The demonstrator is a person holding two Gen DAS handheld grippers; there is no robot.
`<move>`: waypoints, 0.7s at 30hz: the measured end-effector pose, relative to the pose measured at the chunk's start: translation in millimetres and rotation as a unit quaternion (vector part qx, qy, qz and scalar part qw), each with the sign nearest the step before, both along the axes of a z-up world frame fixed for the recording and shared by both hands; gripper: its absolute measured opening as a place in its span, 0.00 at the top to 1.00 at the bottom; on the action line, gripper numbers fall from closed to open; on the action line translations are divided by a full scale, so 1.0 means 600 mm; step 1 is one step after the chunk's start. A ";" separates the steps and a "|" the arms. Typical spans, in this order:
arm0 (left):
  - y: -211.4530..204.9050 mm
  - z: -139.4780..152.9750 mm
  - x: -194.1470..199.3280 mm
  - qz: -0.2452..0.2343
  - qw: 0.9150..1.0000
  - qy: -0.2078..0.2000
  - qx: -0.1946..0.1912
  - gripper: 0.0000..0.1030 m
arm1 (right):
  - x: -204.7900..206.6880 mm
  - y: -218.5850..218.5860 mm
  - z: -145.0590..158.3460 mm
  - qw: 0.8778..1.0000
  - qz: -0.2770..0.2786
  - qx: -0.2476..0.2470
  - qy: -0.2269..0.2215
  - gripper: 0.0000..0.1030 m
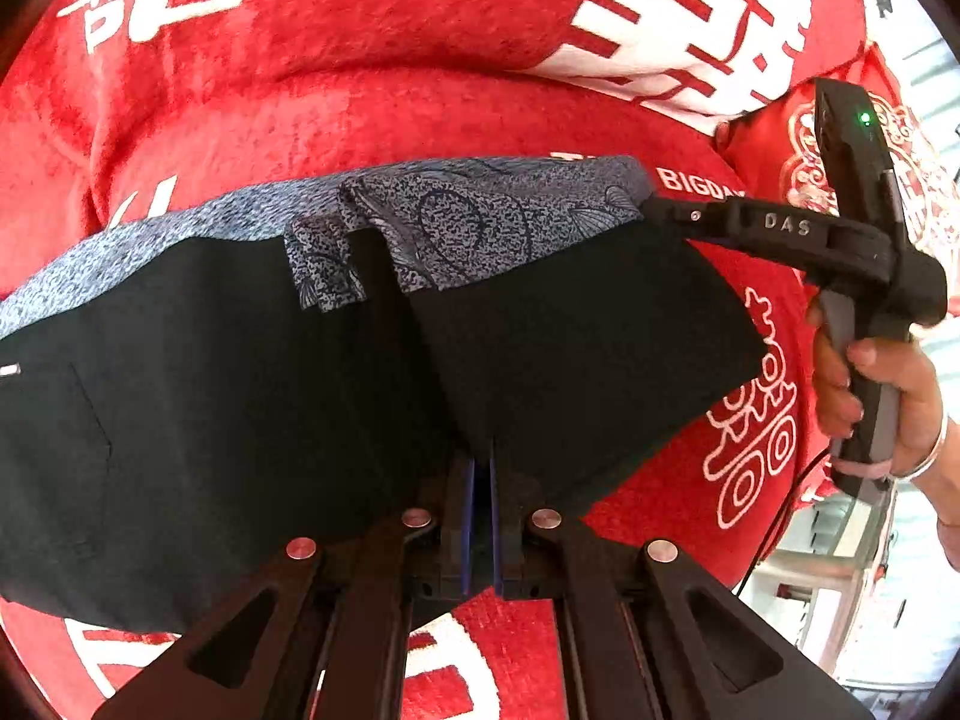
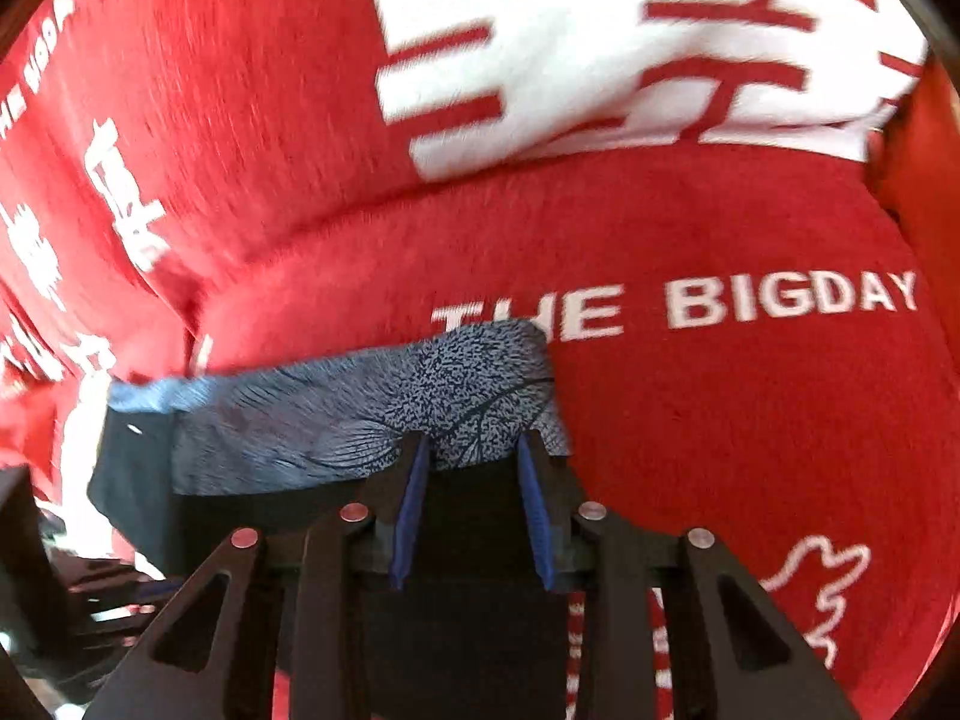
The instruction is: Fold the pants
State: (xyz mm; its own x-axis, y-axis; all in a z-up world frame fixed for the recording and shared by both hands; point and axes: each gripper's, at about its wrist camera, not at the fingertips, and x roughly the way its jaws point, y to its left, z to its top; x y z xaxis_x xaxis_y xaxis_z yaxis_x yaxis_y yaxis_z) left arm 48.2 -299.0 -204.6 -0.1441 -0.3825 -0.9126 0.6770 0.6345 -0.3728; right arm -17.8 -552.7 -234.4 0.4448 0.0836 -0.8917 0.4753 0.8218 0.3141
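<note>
Pants (image 1: 570, 348) pinched in left hand-held gripper (image 1: 480, 480), right hand-held gripper (image 2: 474, 474) straddling waistband

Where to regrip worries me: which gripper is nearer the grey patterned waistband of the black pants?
Right. The right gripper sits open at one end of the grey patterned waistband; the left gripper is shut on the black pants at their plain edge, farther off.

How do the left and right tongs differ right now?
The left tongs are pinched shut on the near black edge of the pants; the right tongs stand open at the grey patterned corner. The left sits mid-garment, the right at its end. Both have blue pads and work over the red blanket.
</note>
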 end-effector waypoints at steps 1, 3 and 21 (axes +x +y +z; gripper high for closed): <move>0.001 -0.001 0.002 0.004 1.000 0.002 -0.001 0.95 | 0.004 0.007 -0.002 1.000 0.001 -0.007 -0.001 0.67; 0.004 0.000 0.004 0.012 1.000 0.002 -0.001 0.95 | 0.005 0.016 0.000 1.000 0.007 -0.024 0.003 0.67; -0.022 0.062 0.033 0.050 0.996 -0.070 0.012 0.44 | -0.184 0.041 0.027 0.998 -0.059 -0.012 0.011 0.48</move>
State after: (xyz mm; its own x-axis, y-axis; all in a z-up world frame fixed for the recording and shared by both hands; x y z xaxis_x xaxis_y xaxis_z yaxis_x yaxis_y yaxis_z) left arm 68.1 -312.1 -167.5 0.0228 -0.3668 -0.9300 0.6543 0.7088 -0.2635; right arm -128.4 -528.3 -218.4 0.4300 0.0097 -0.9028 0.5757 0.7673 0.2825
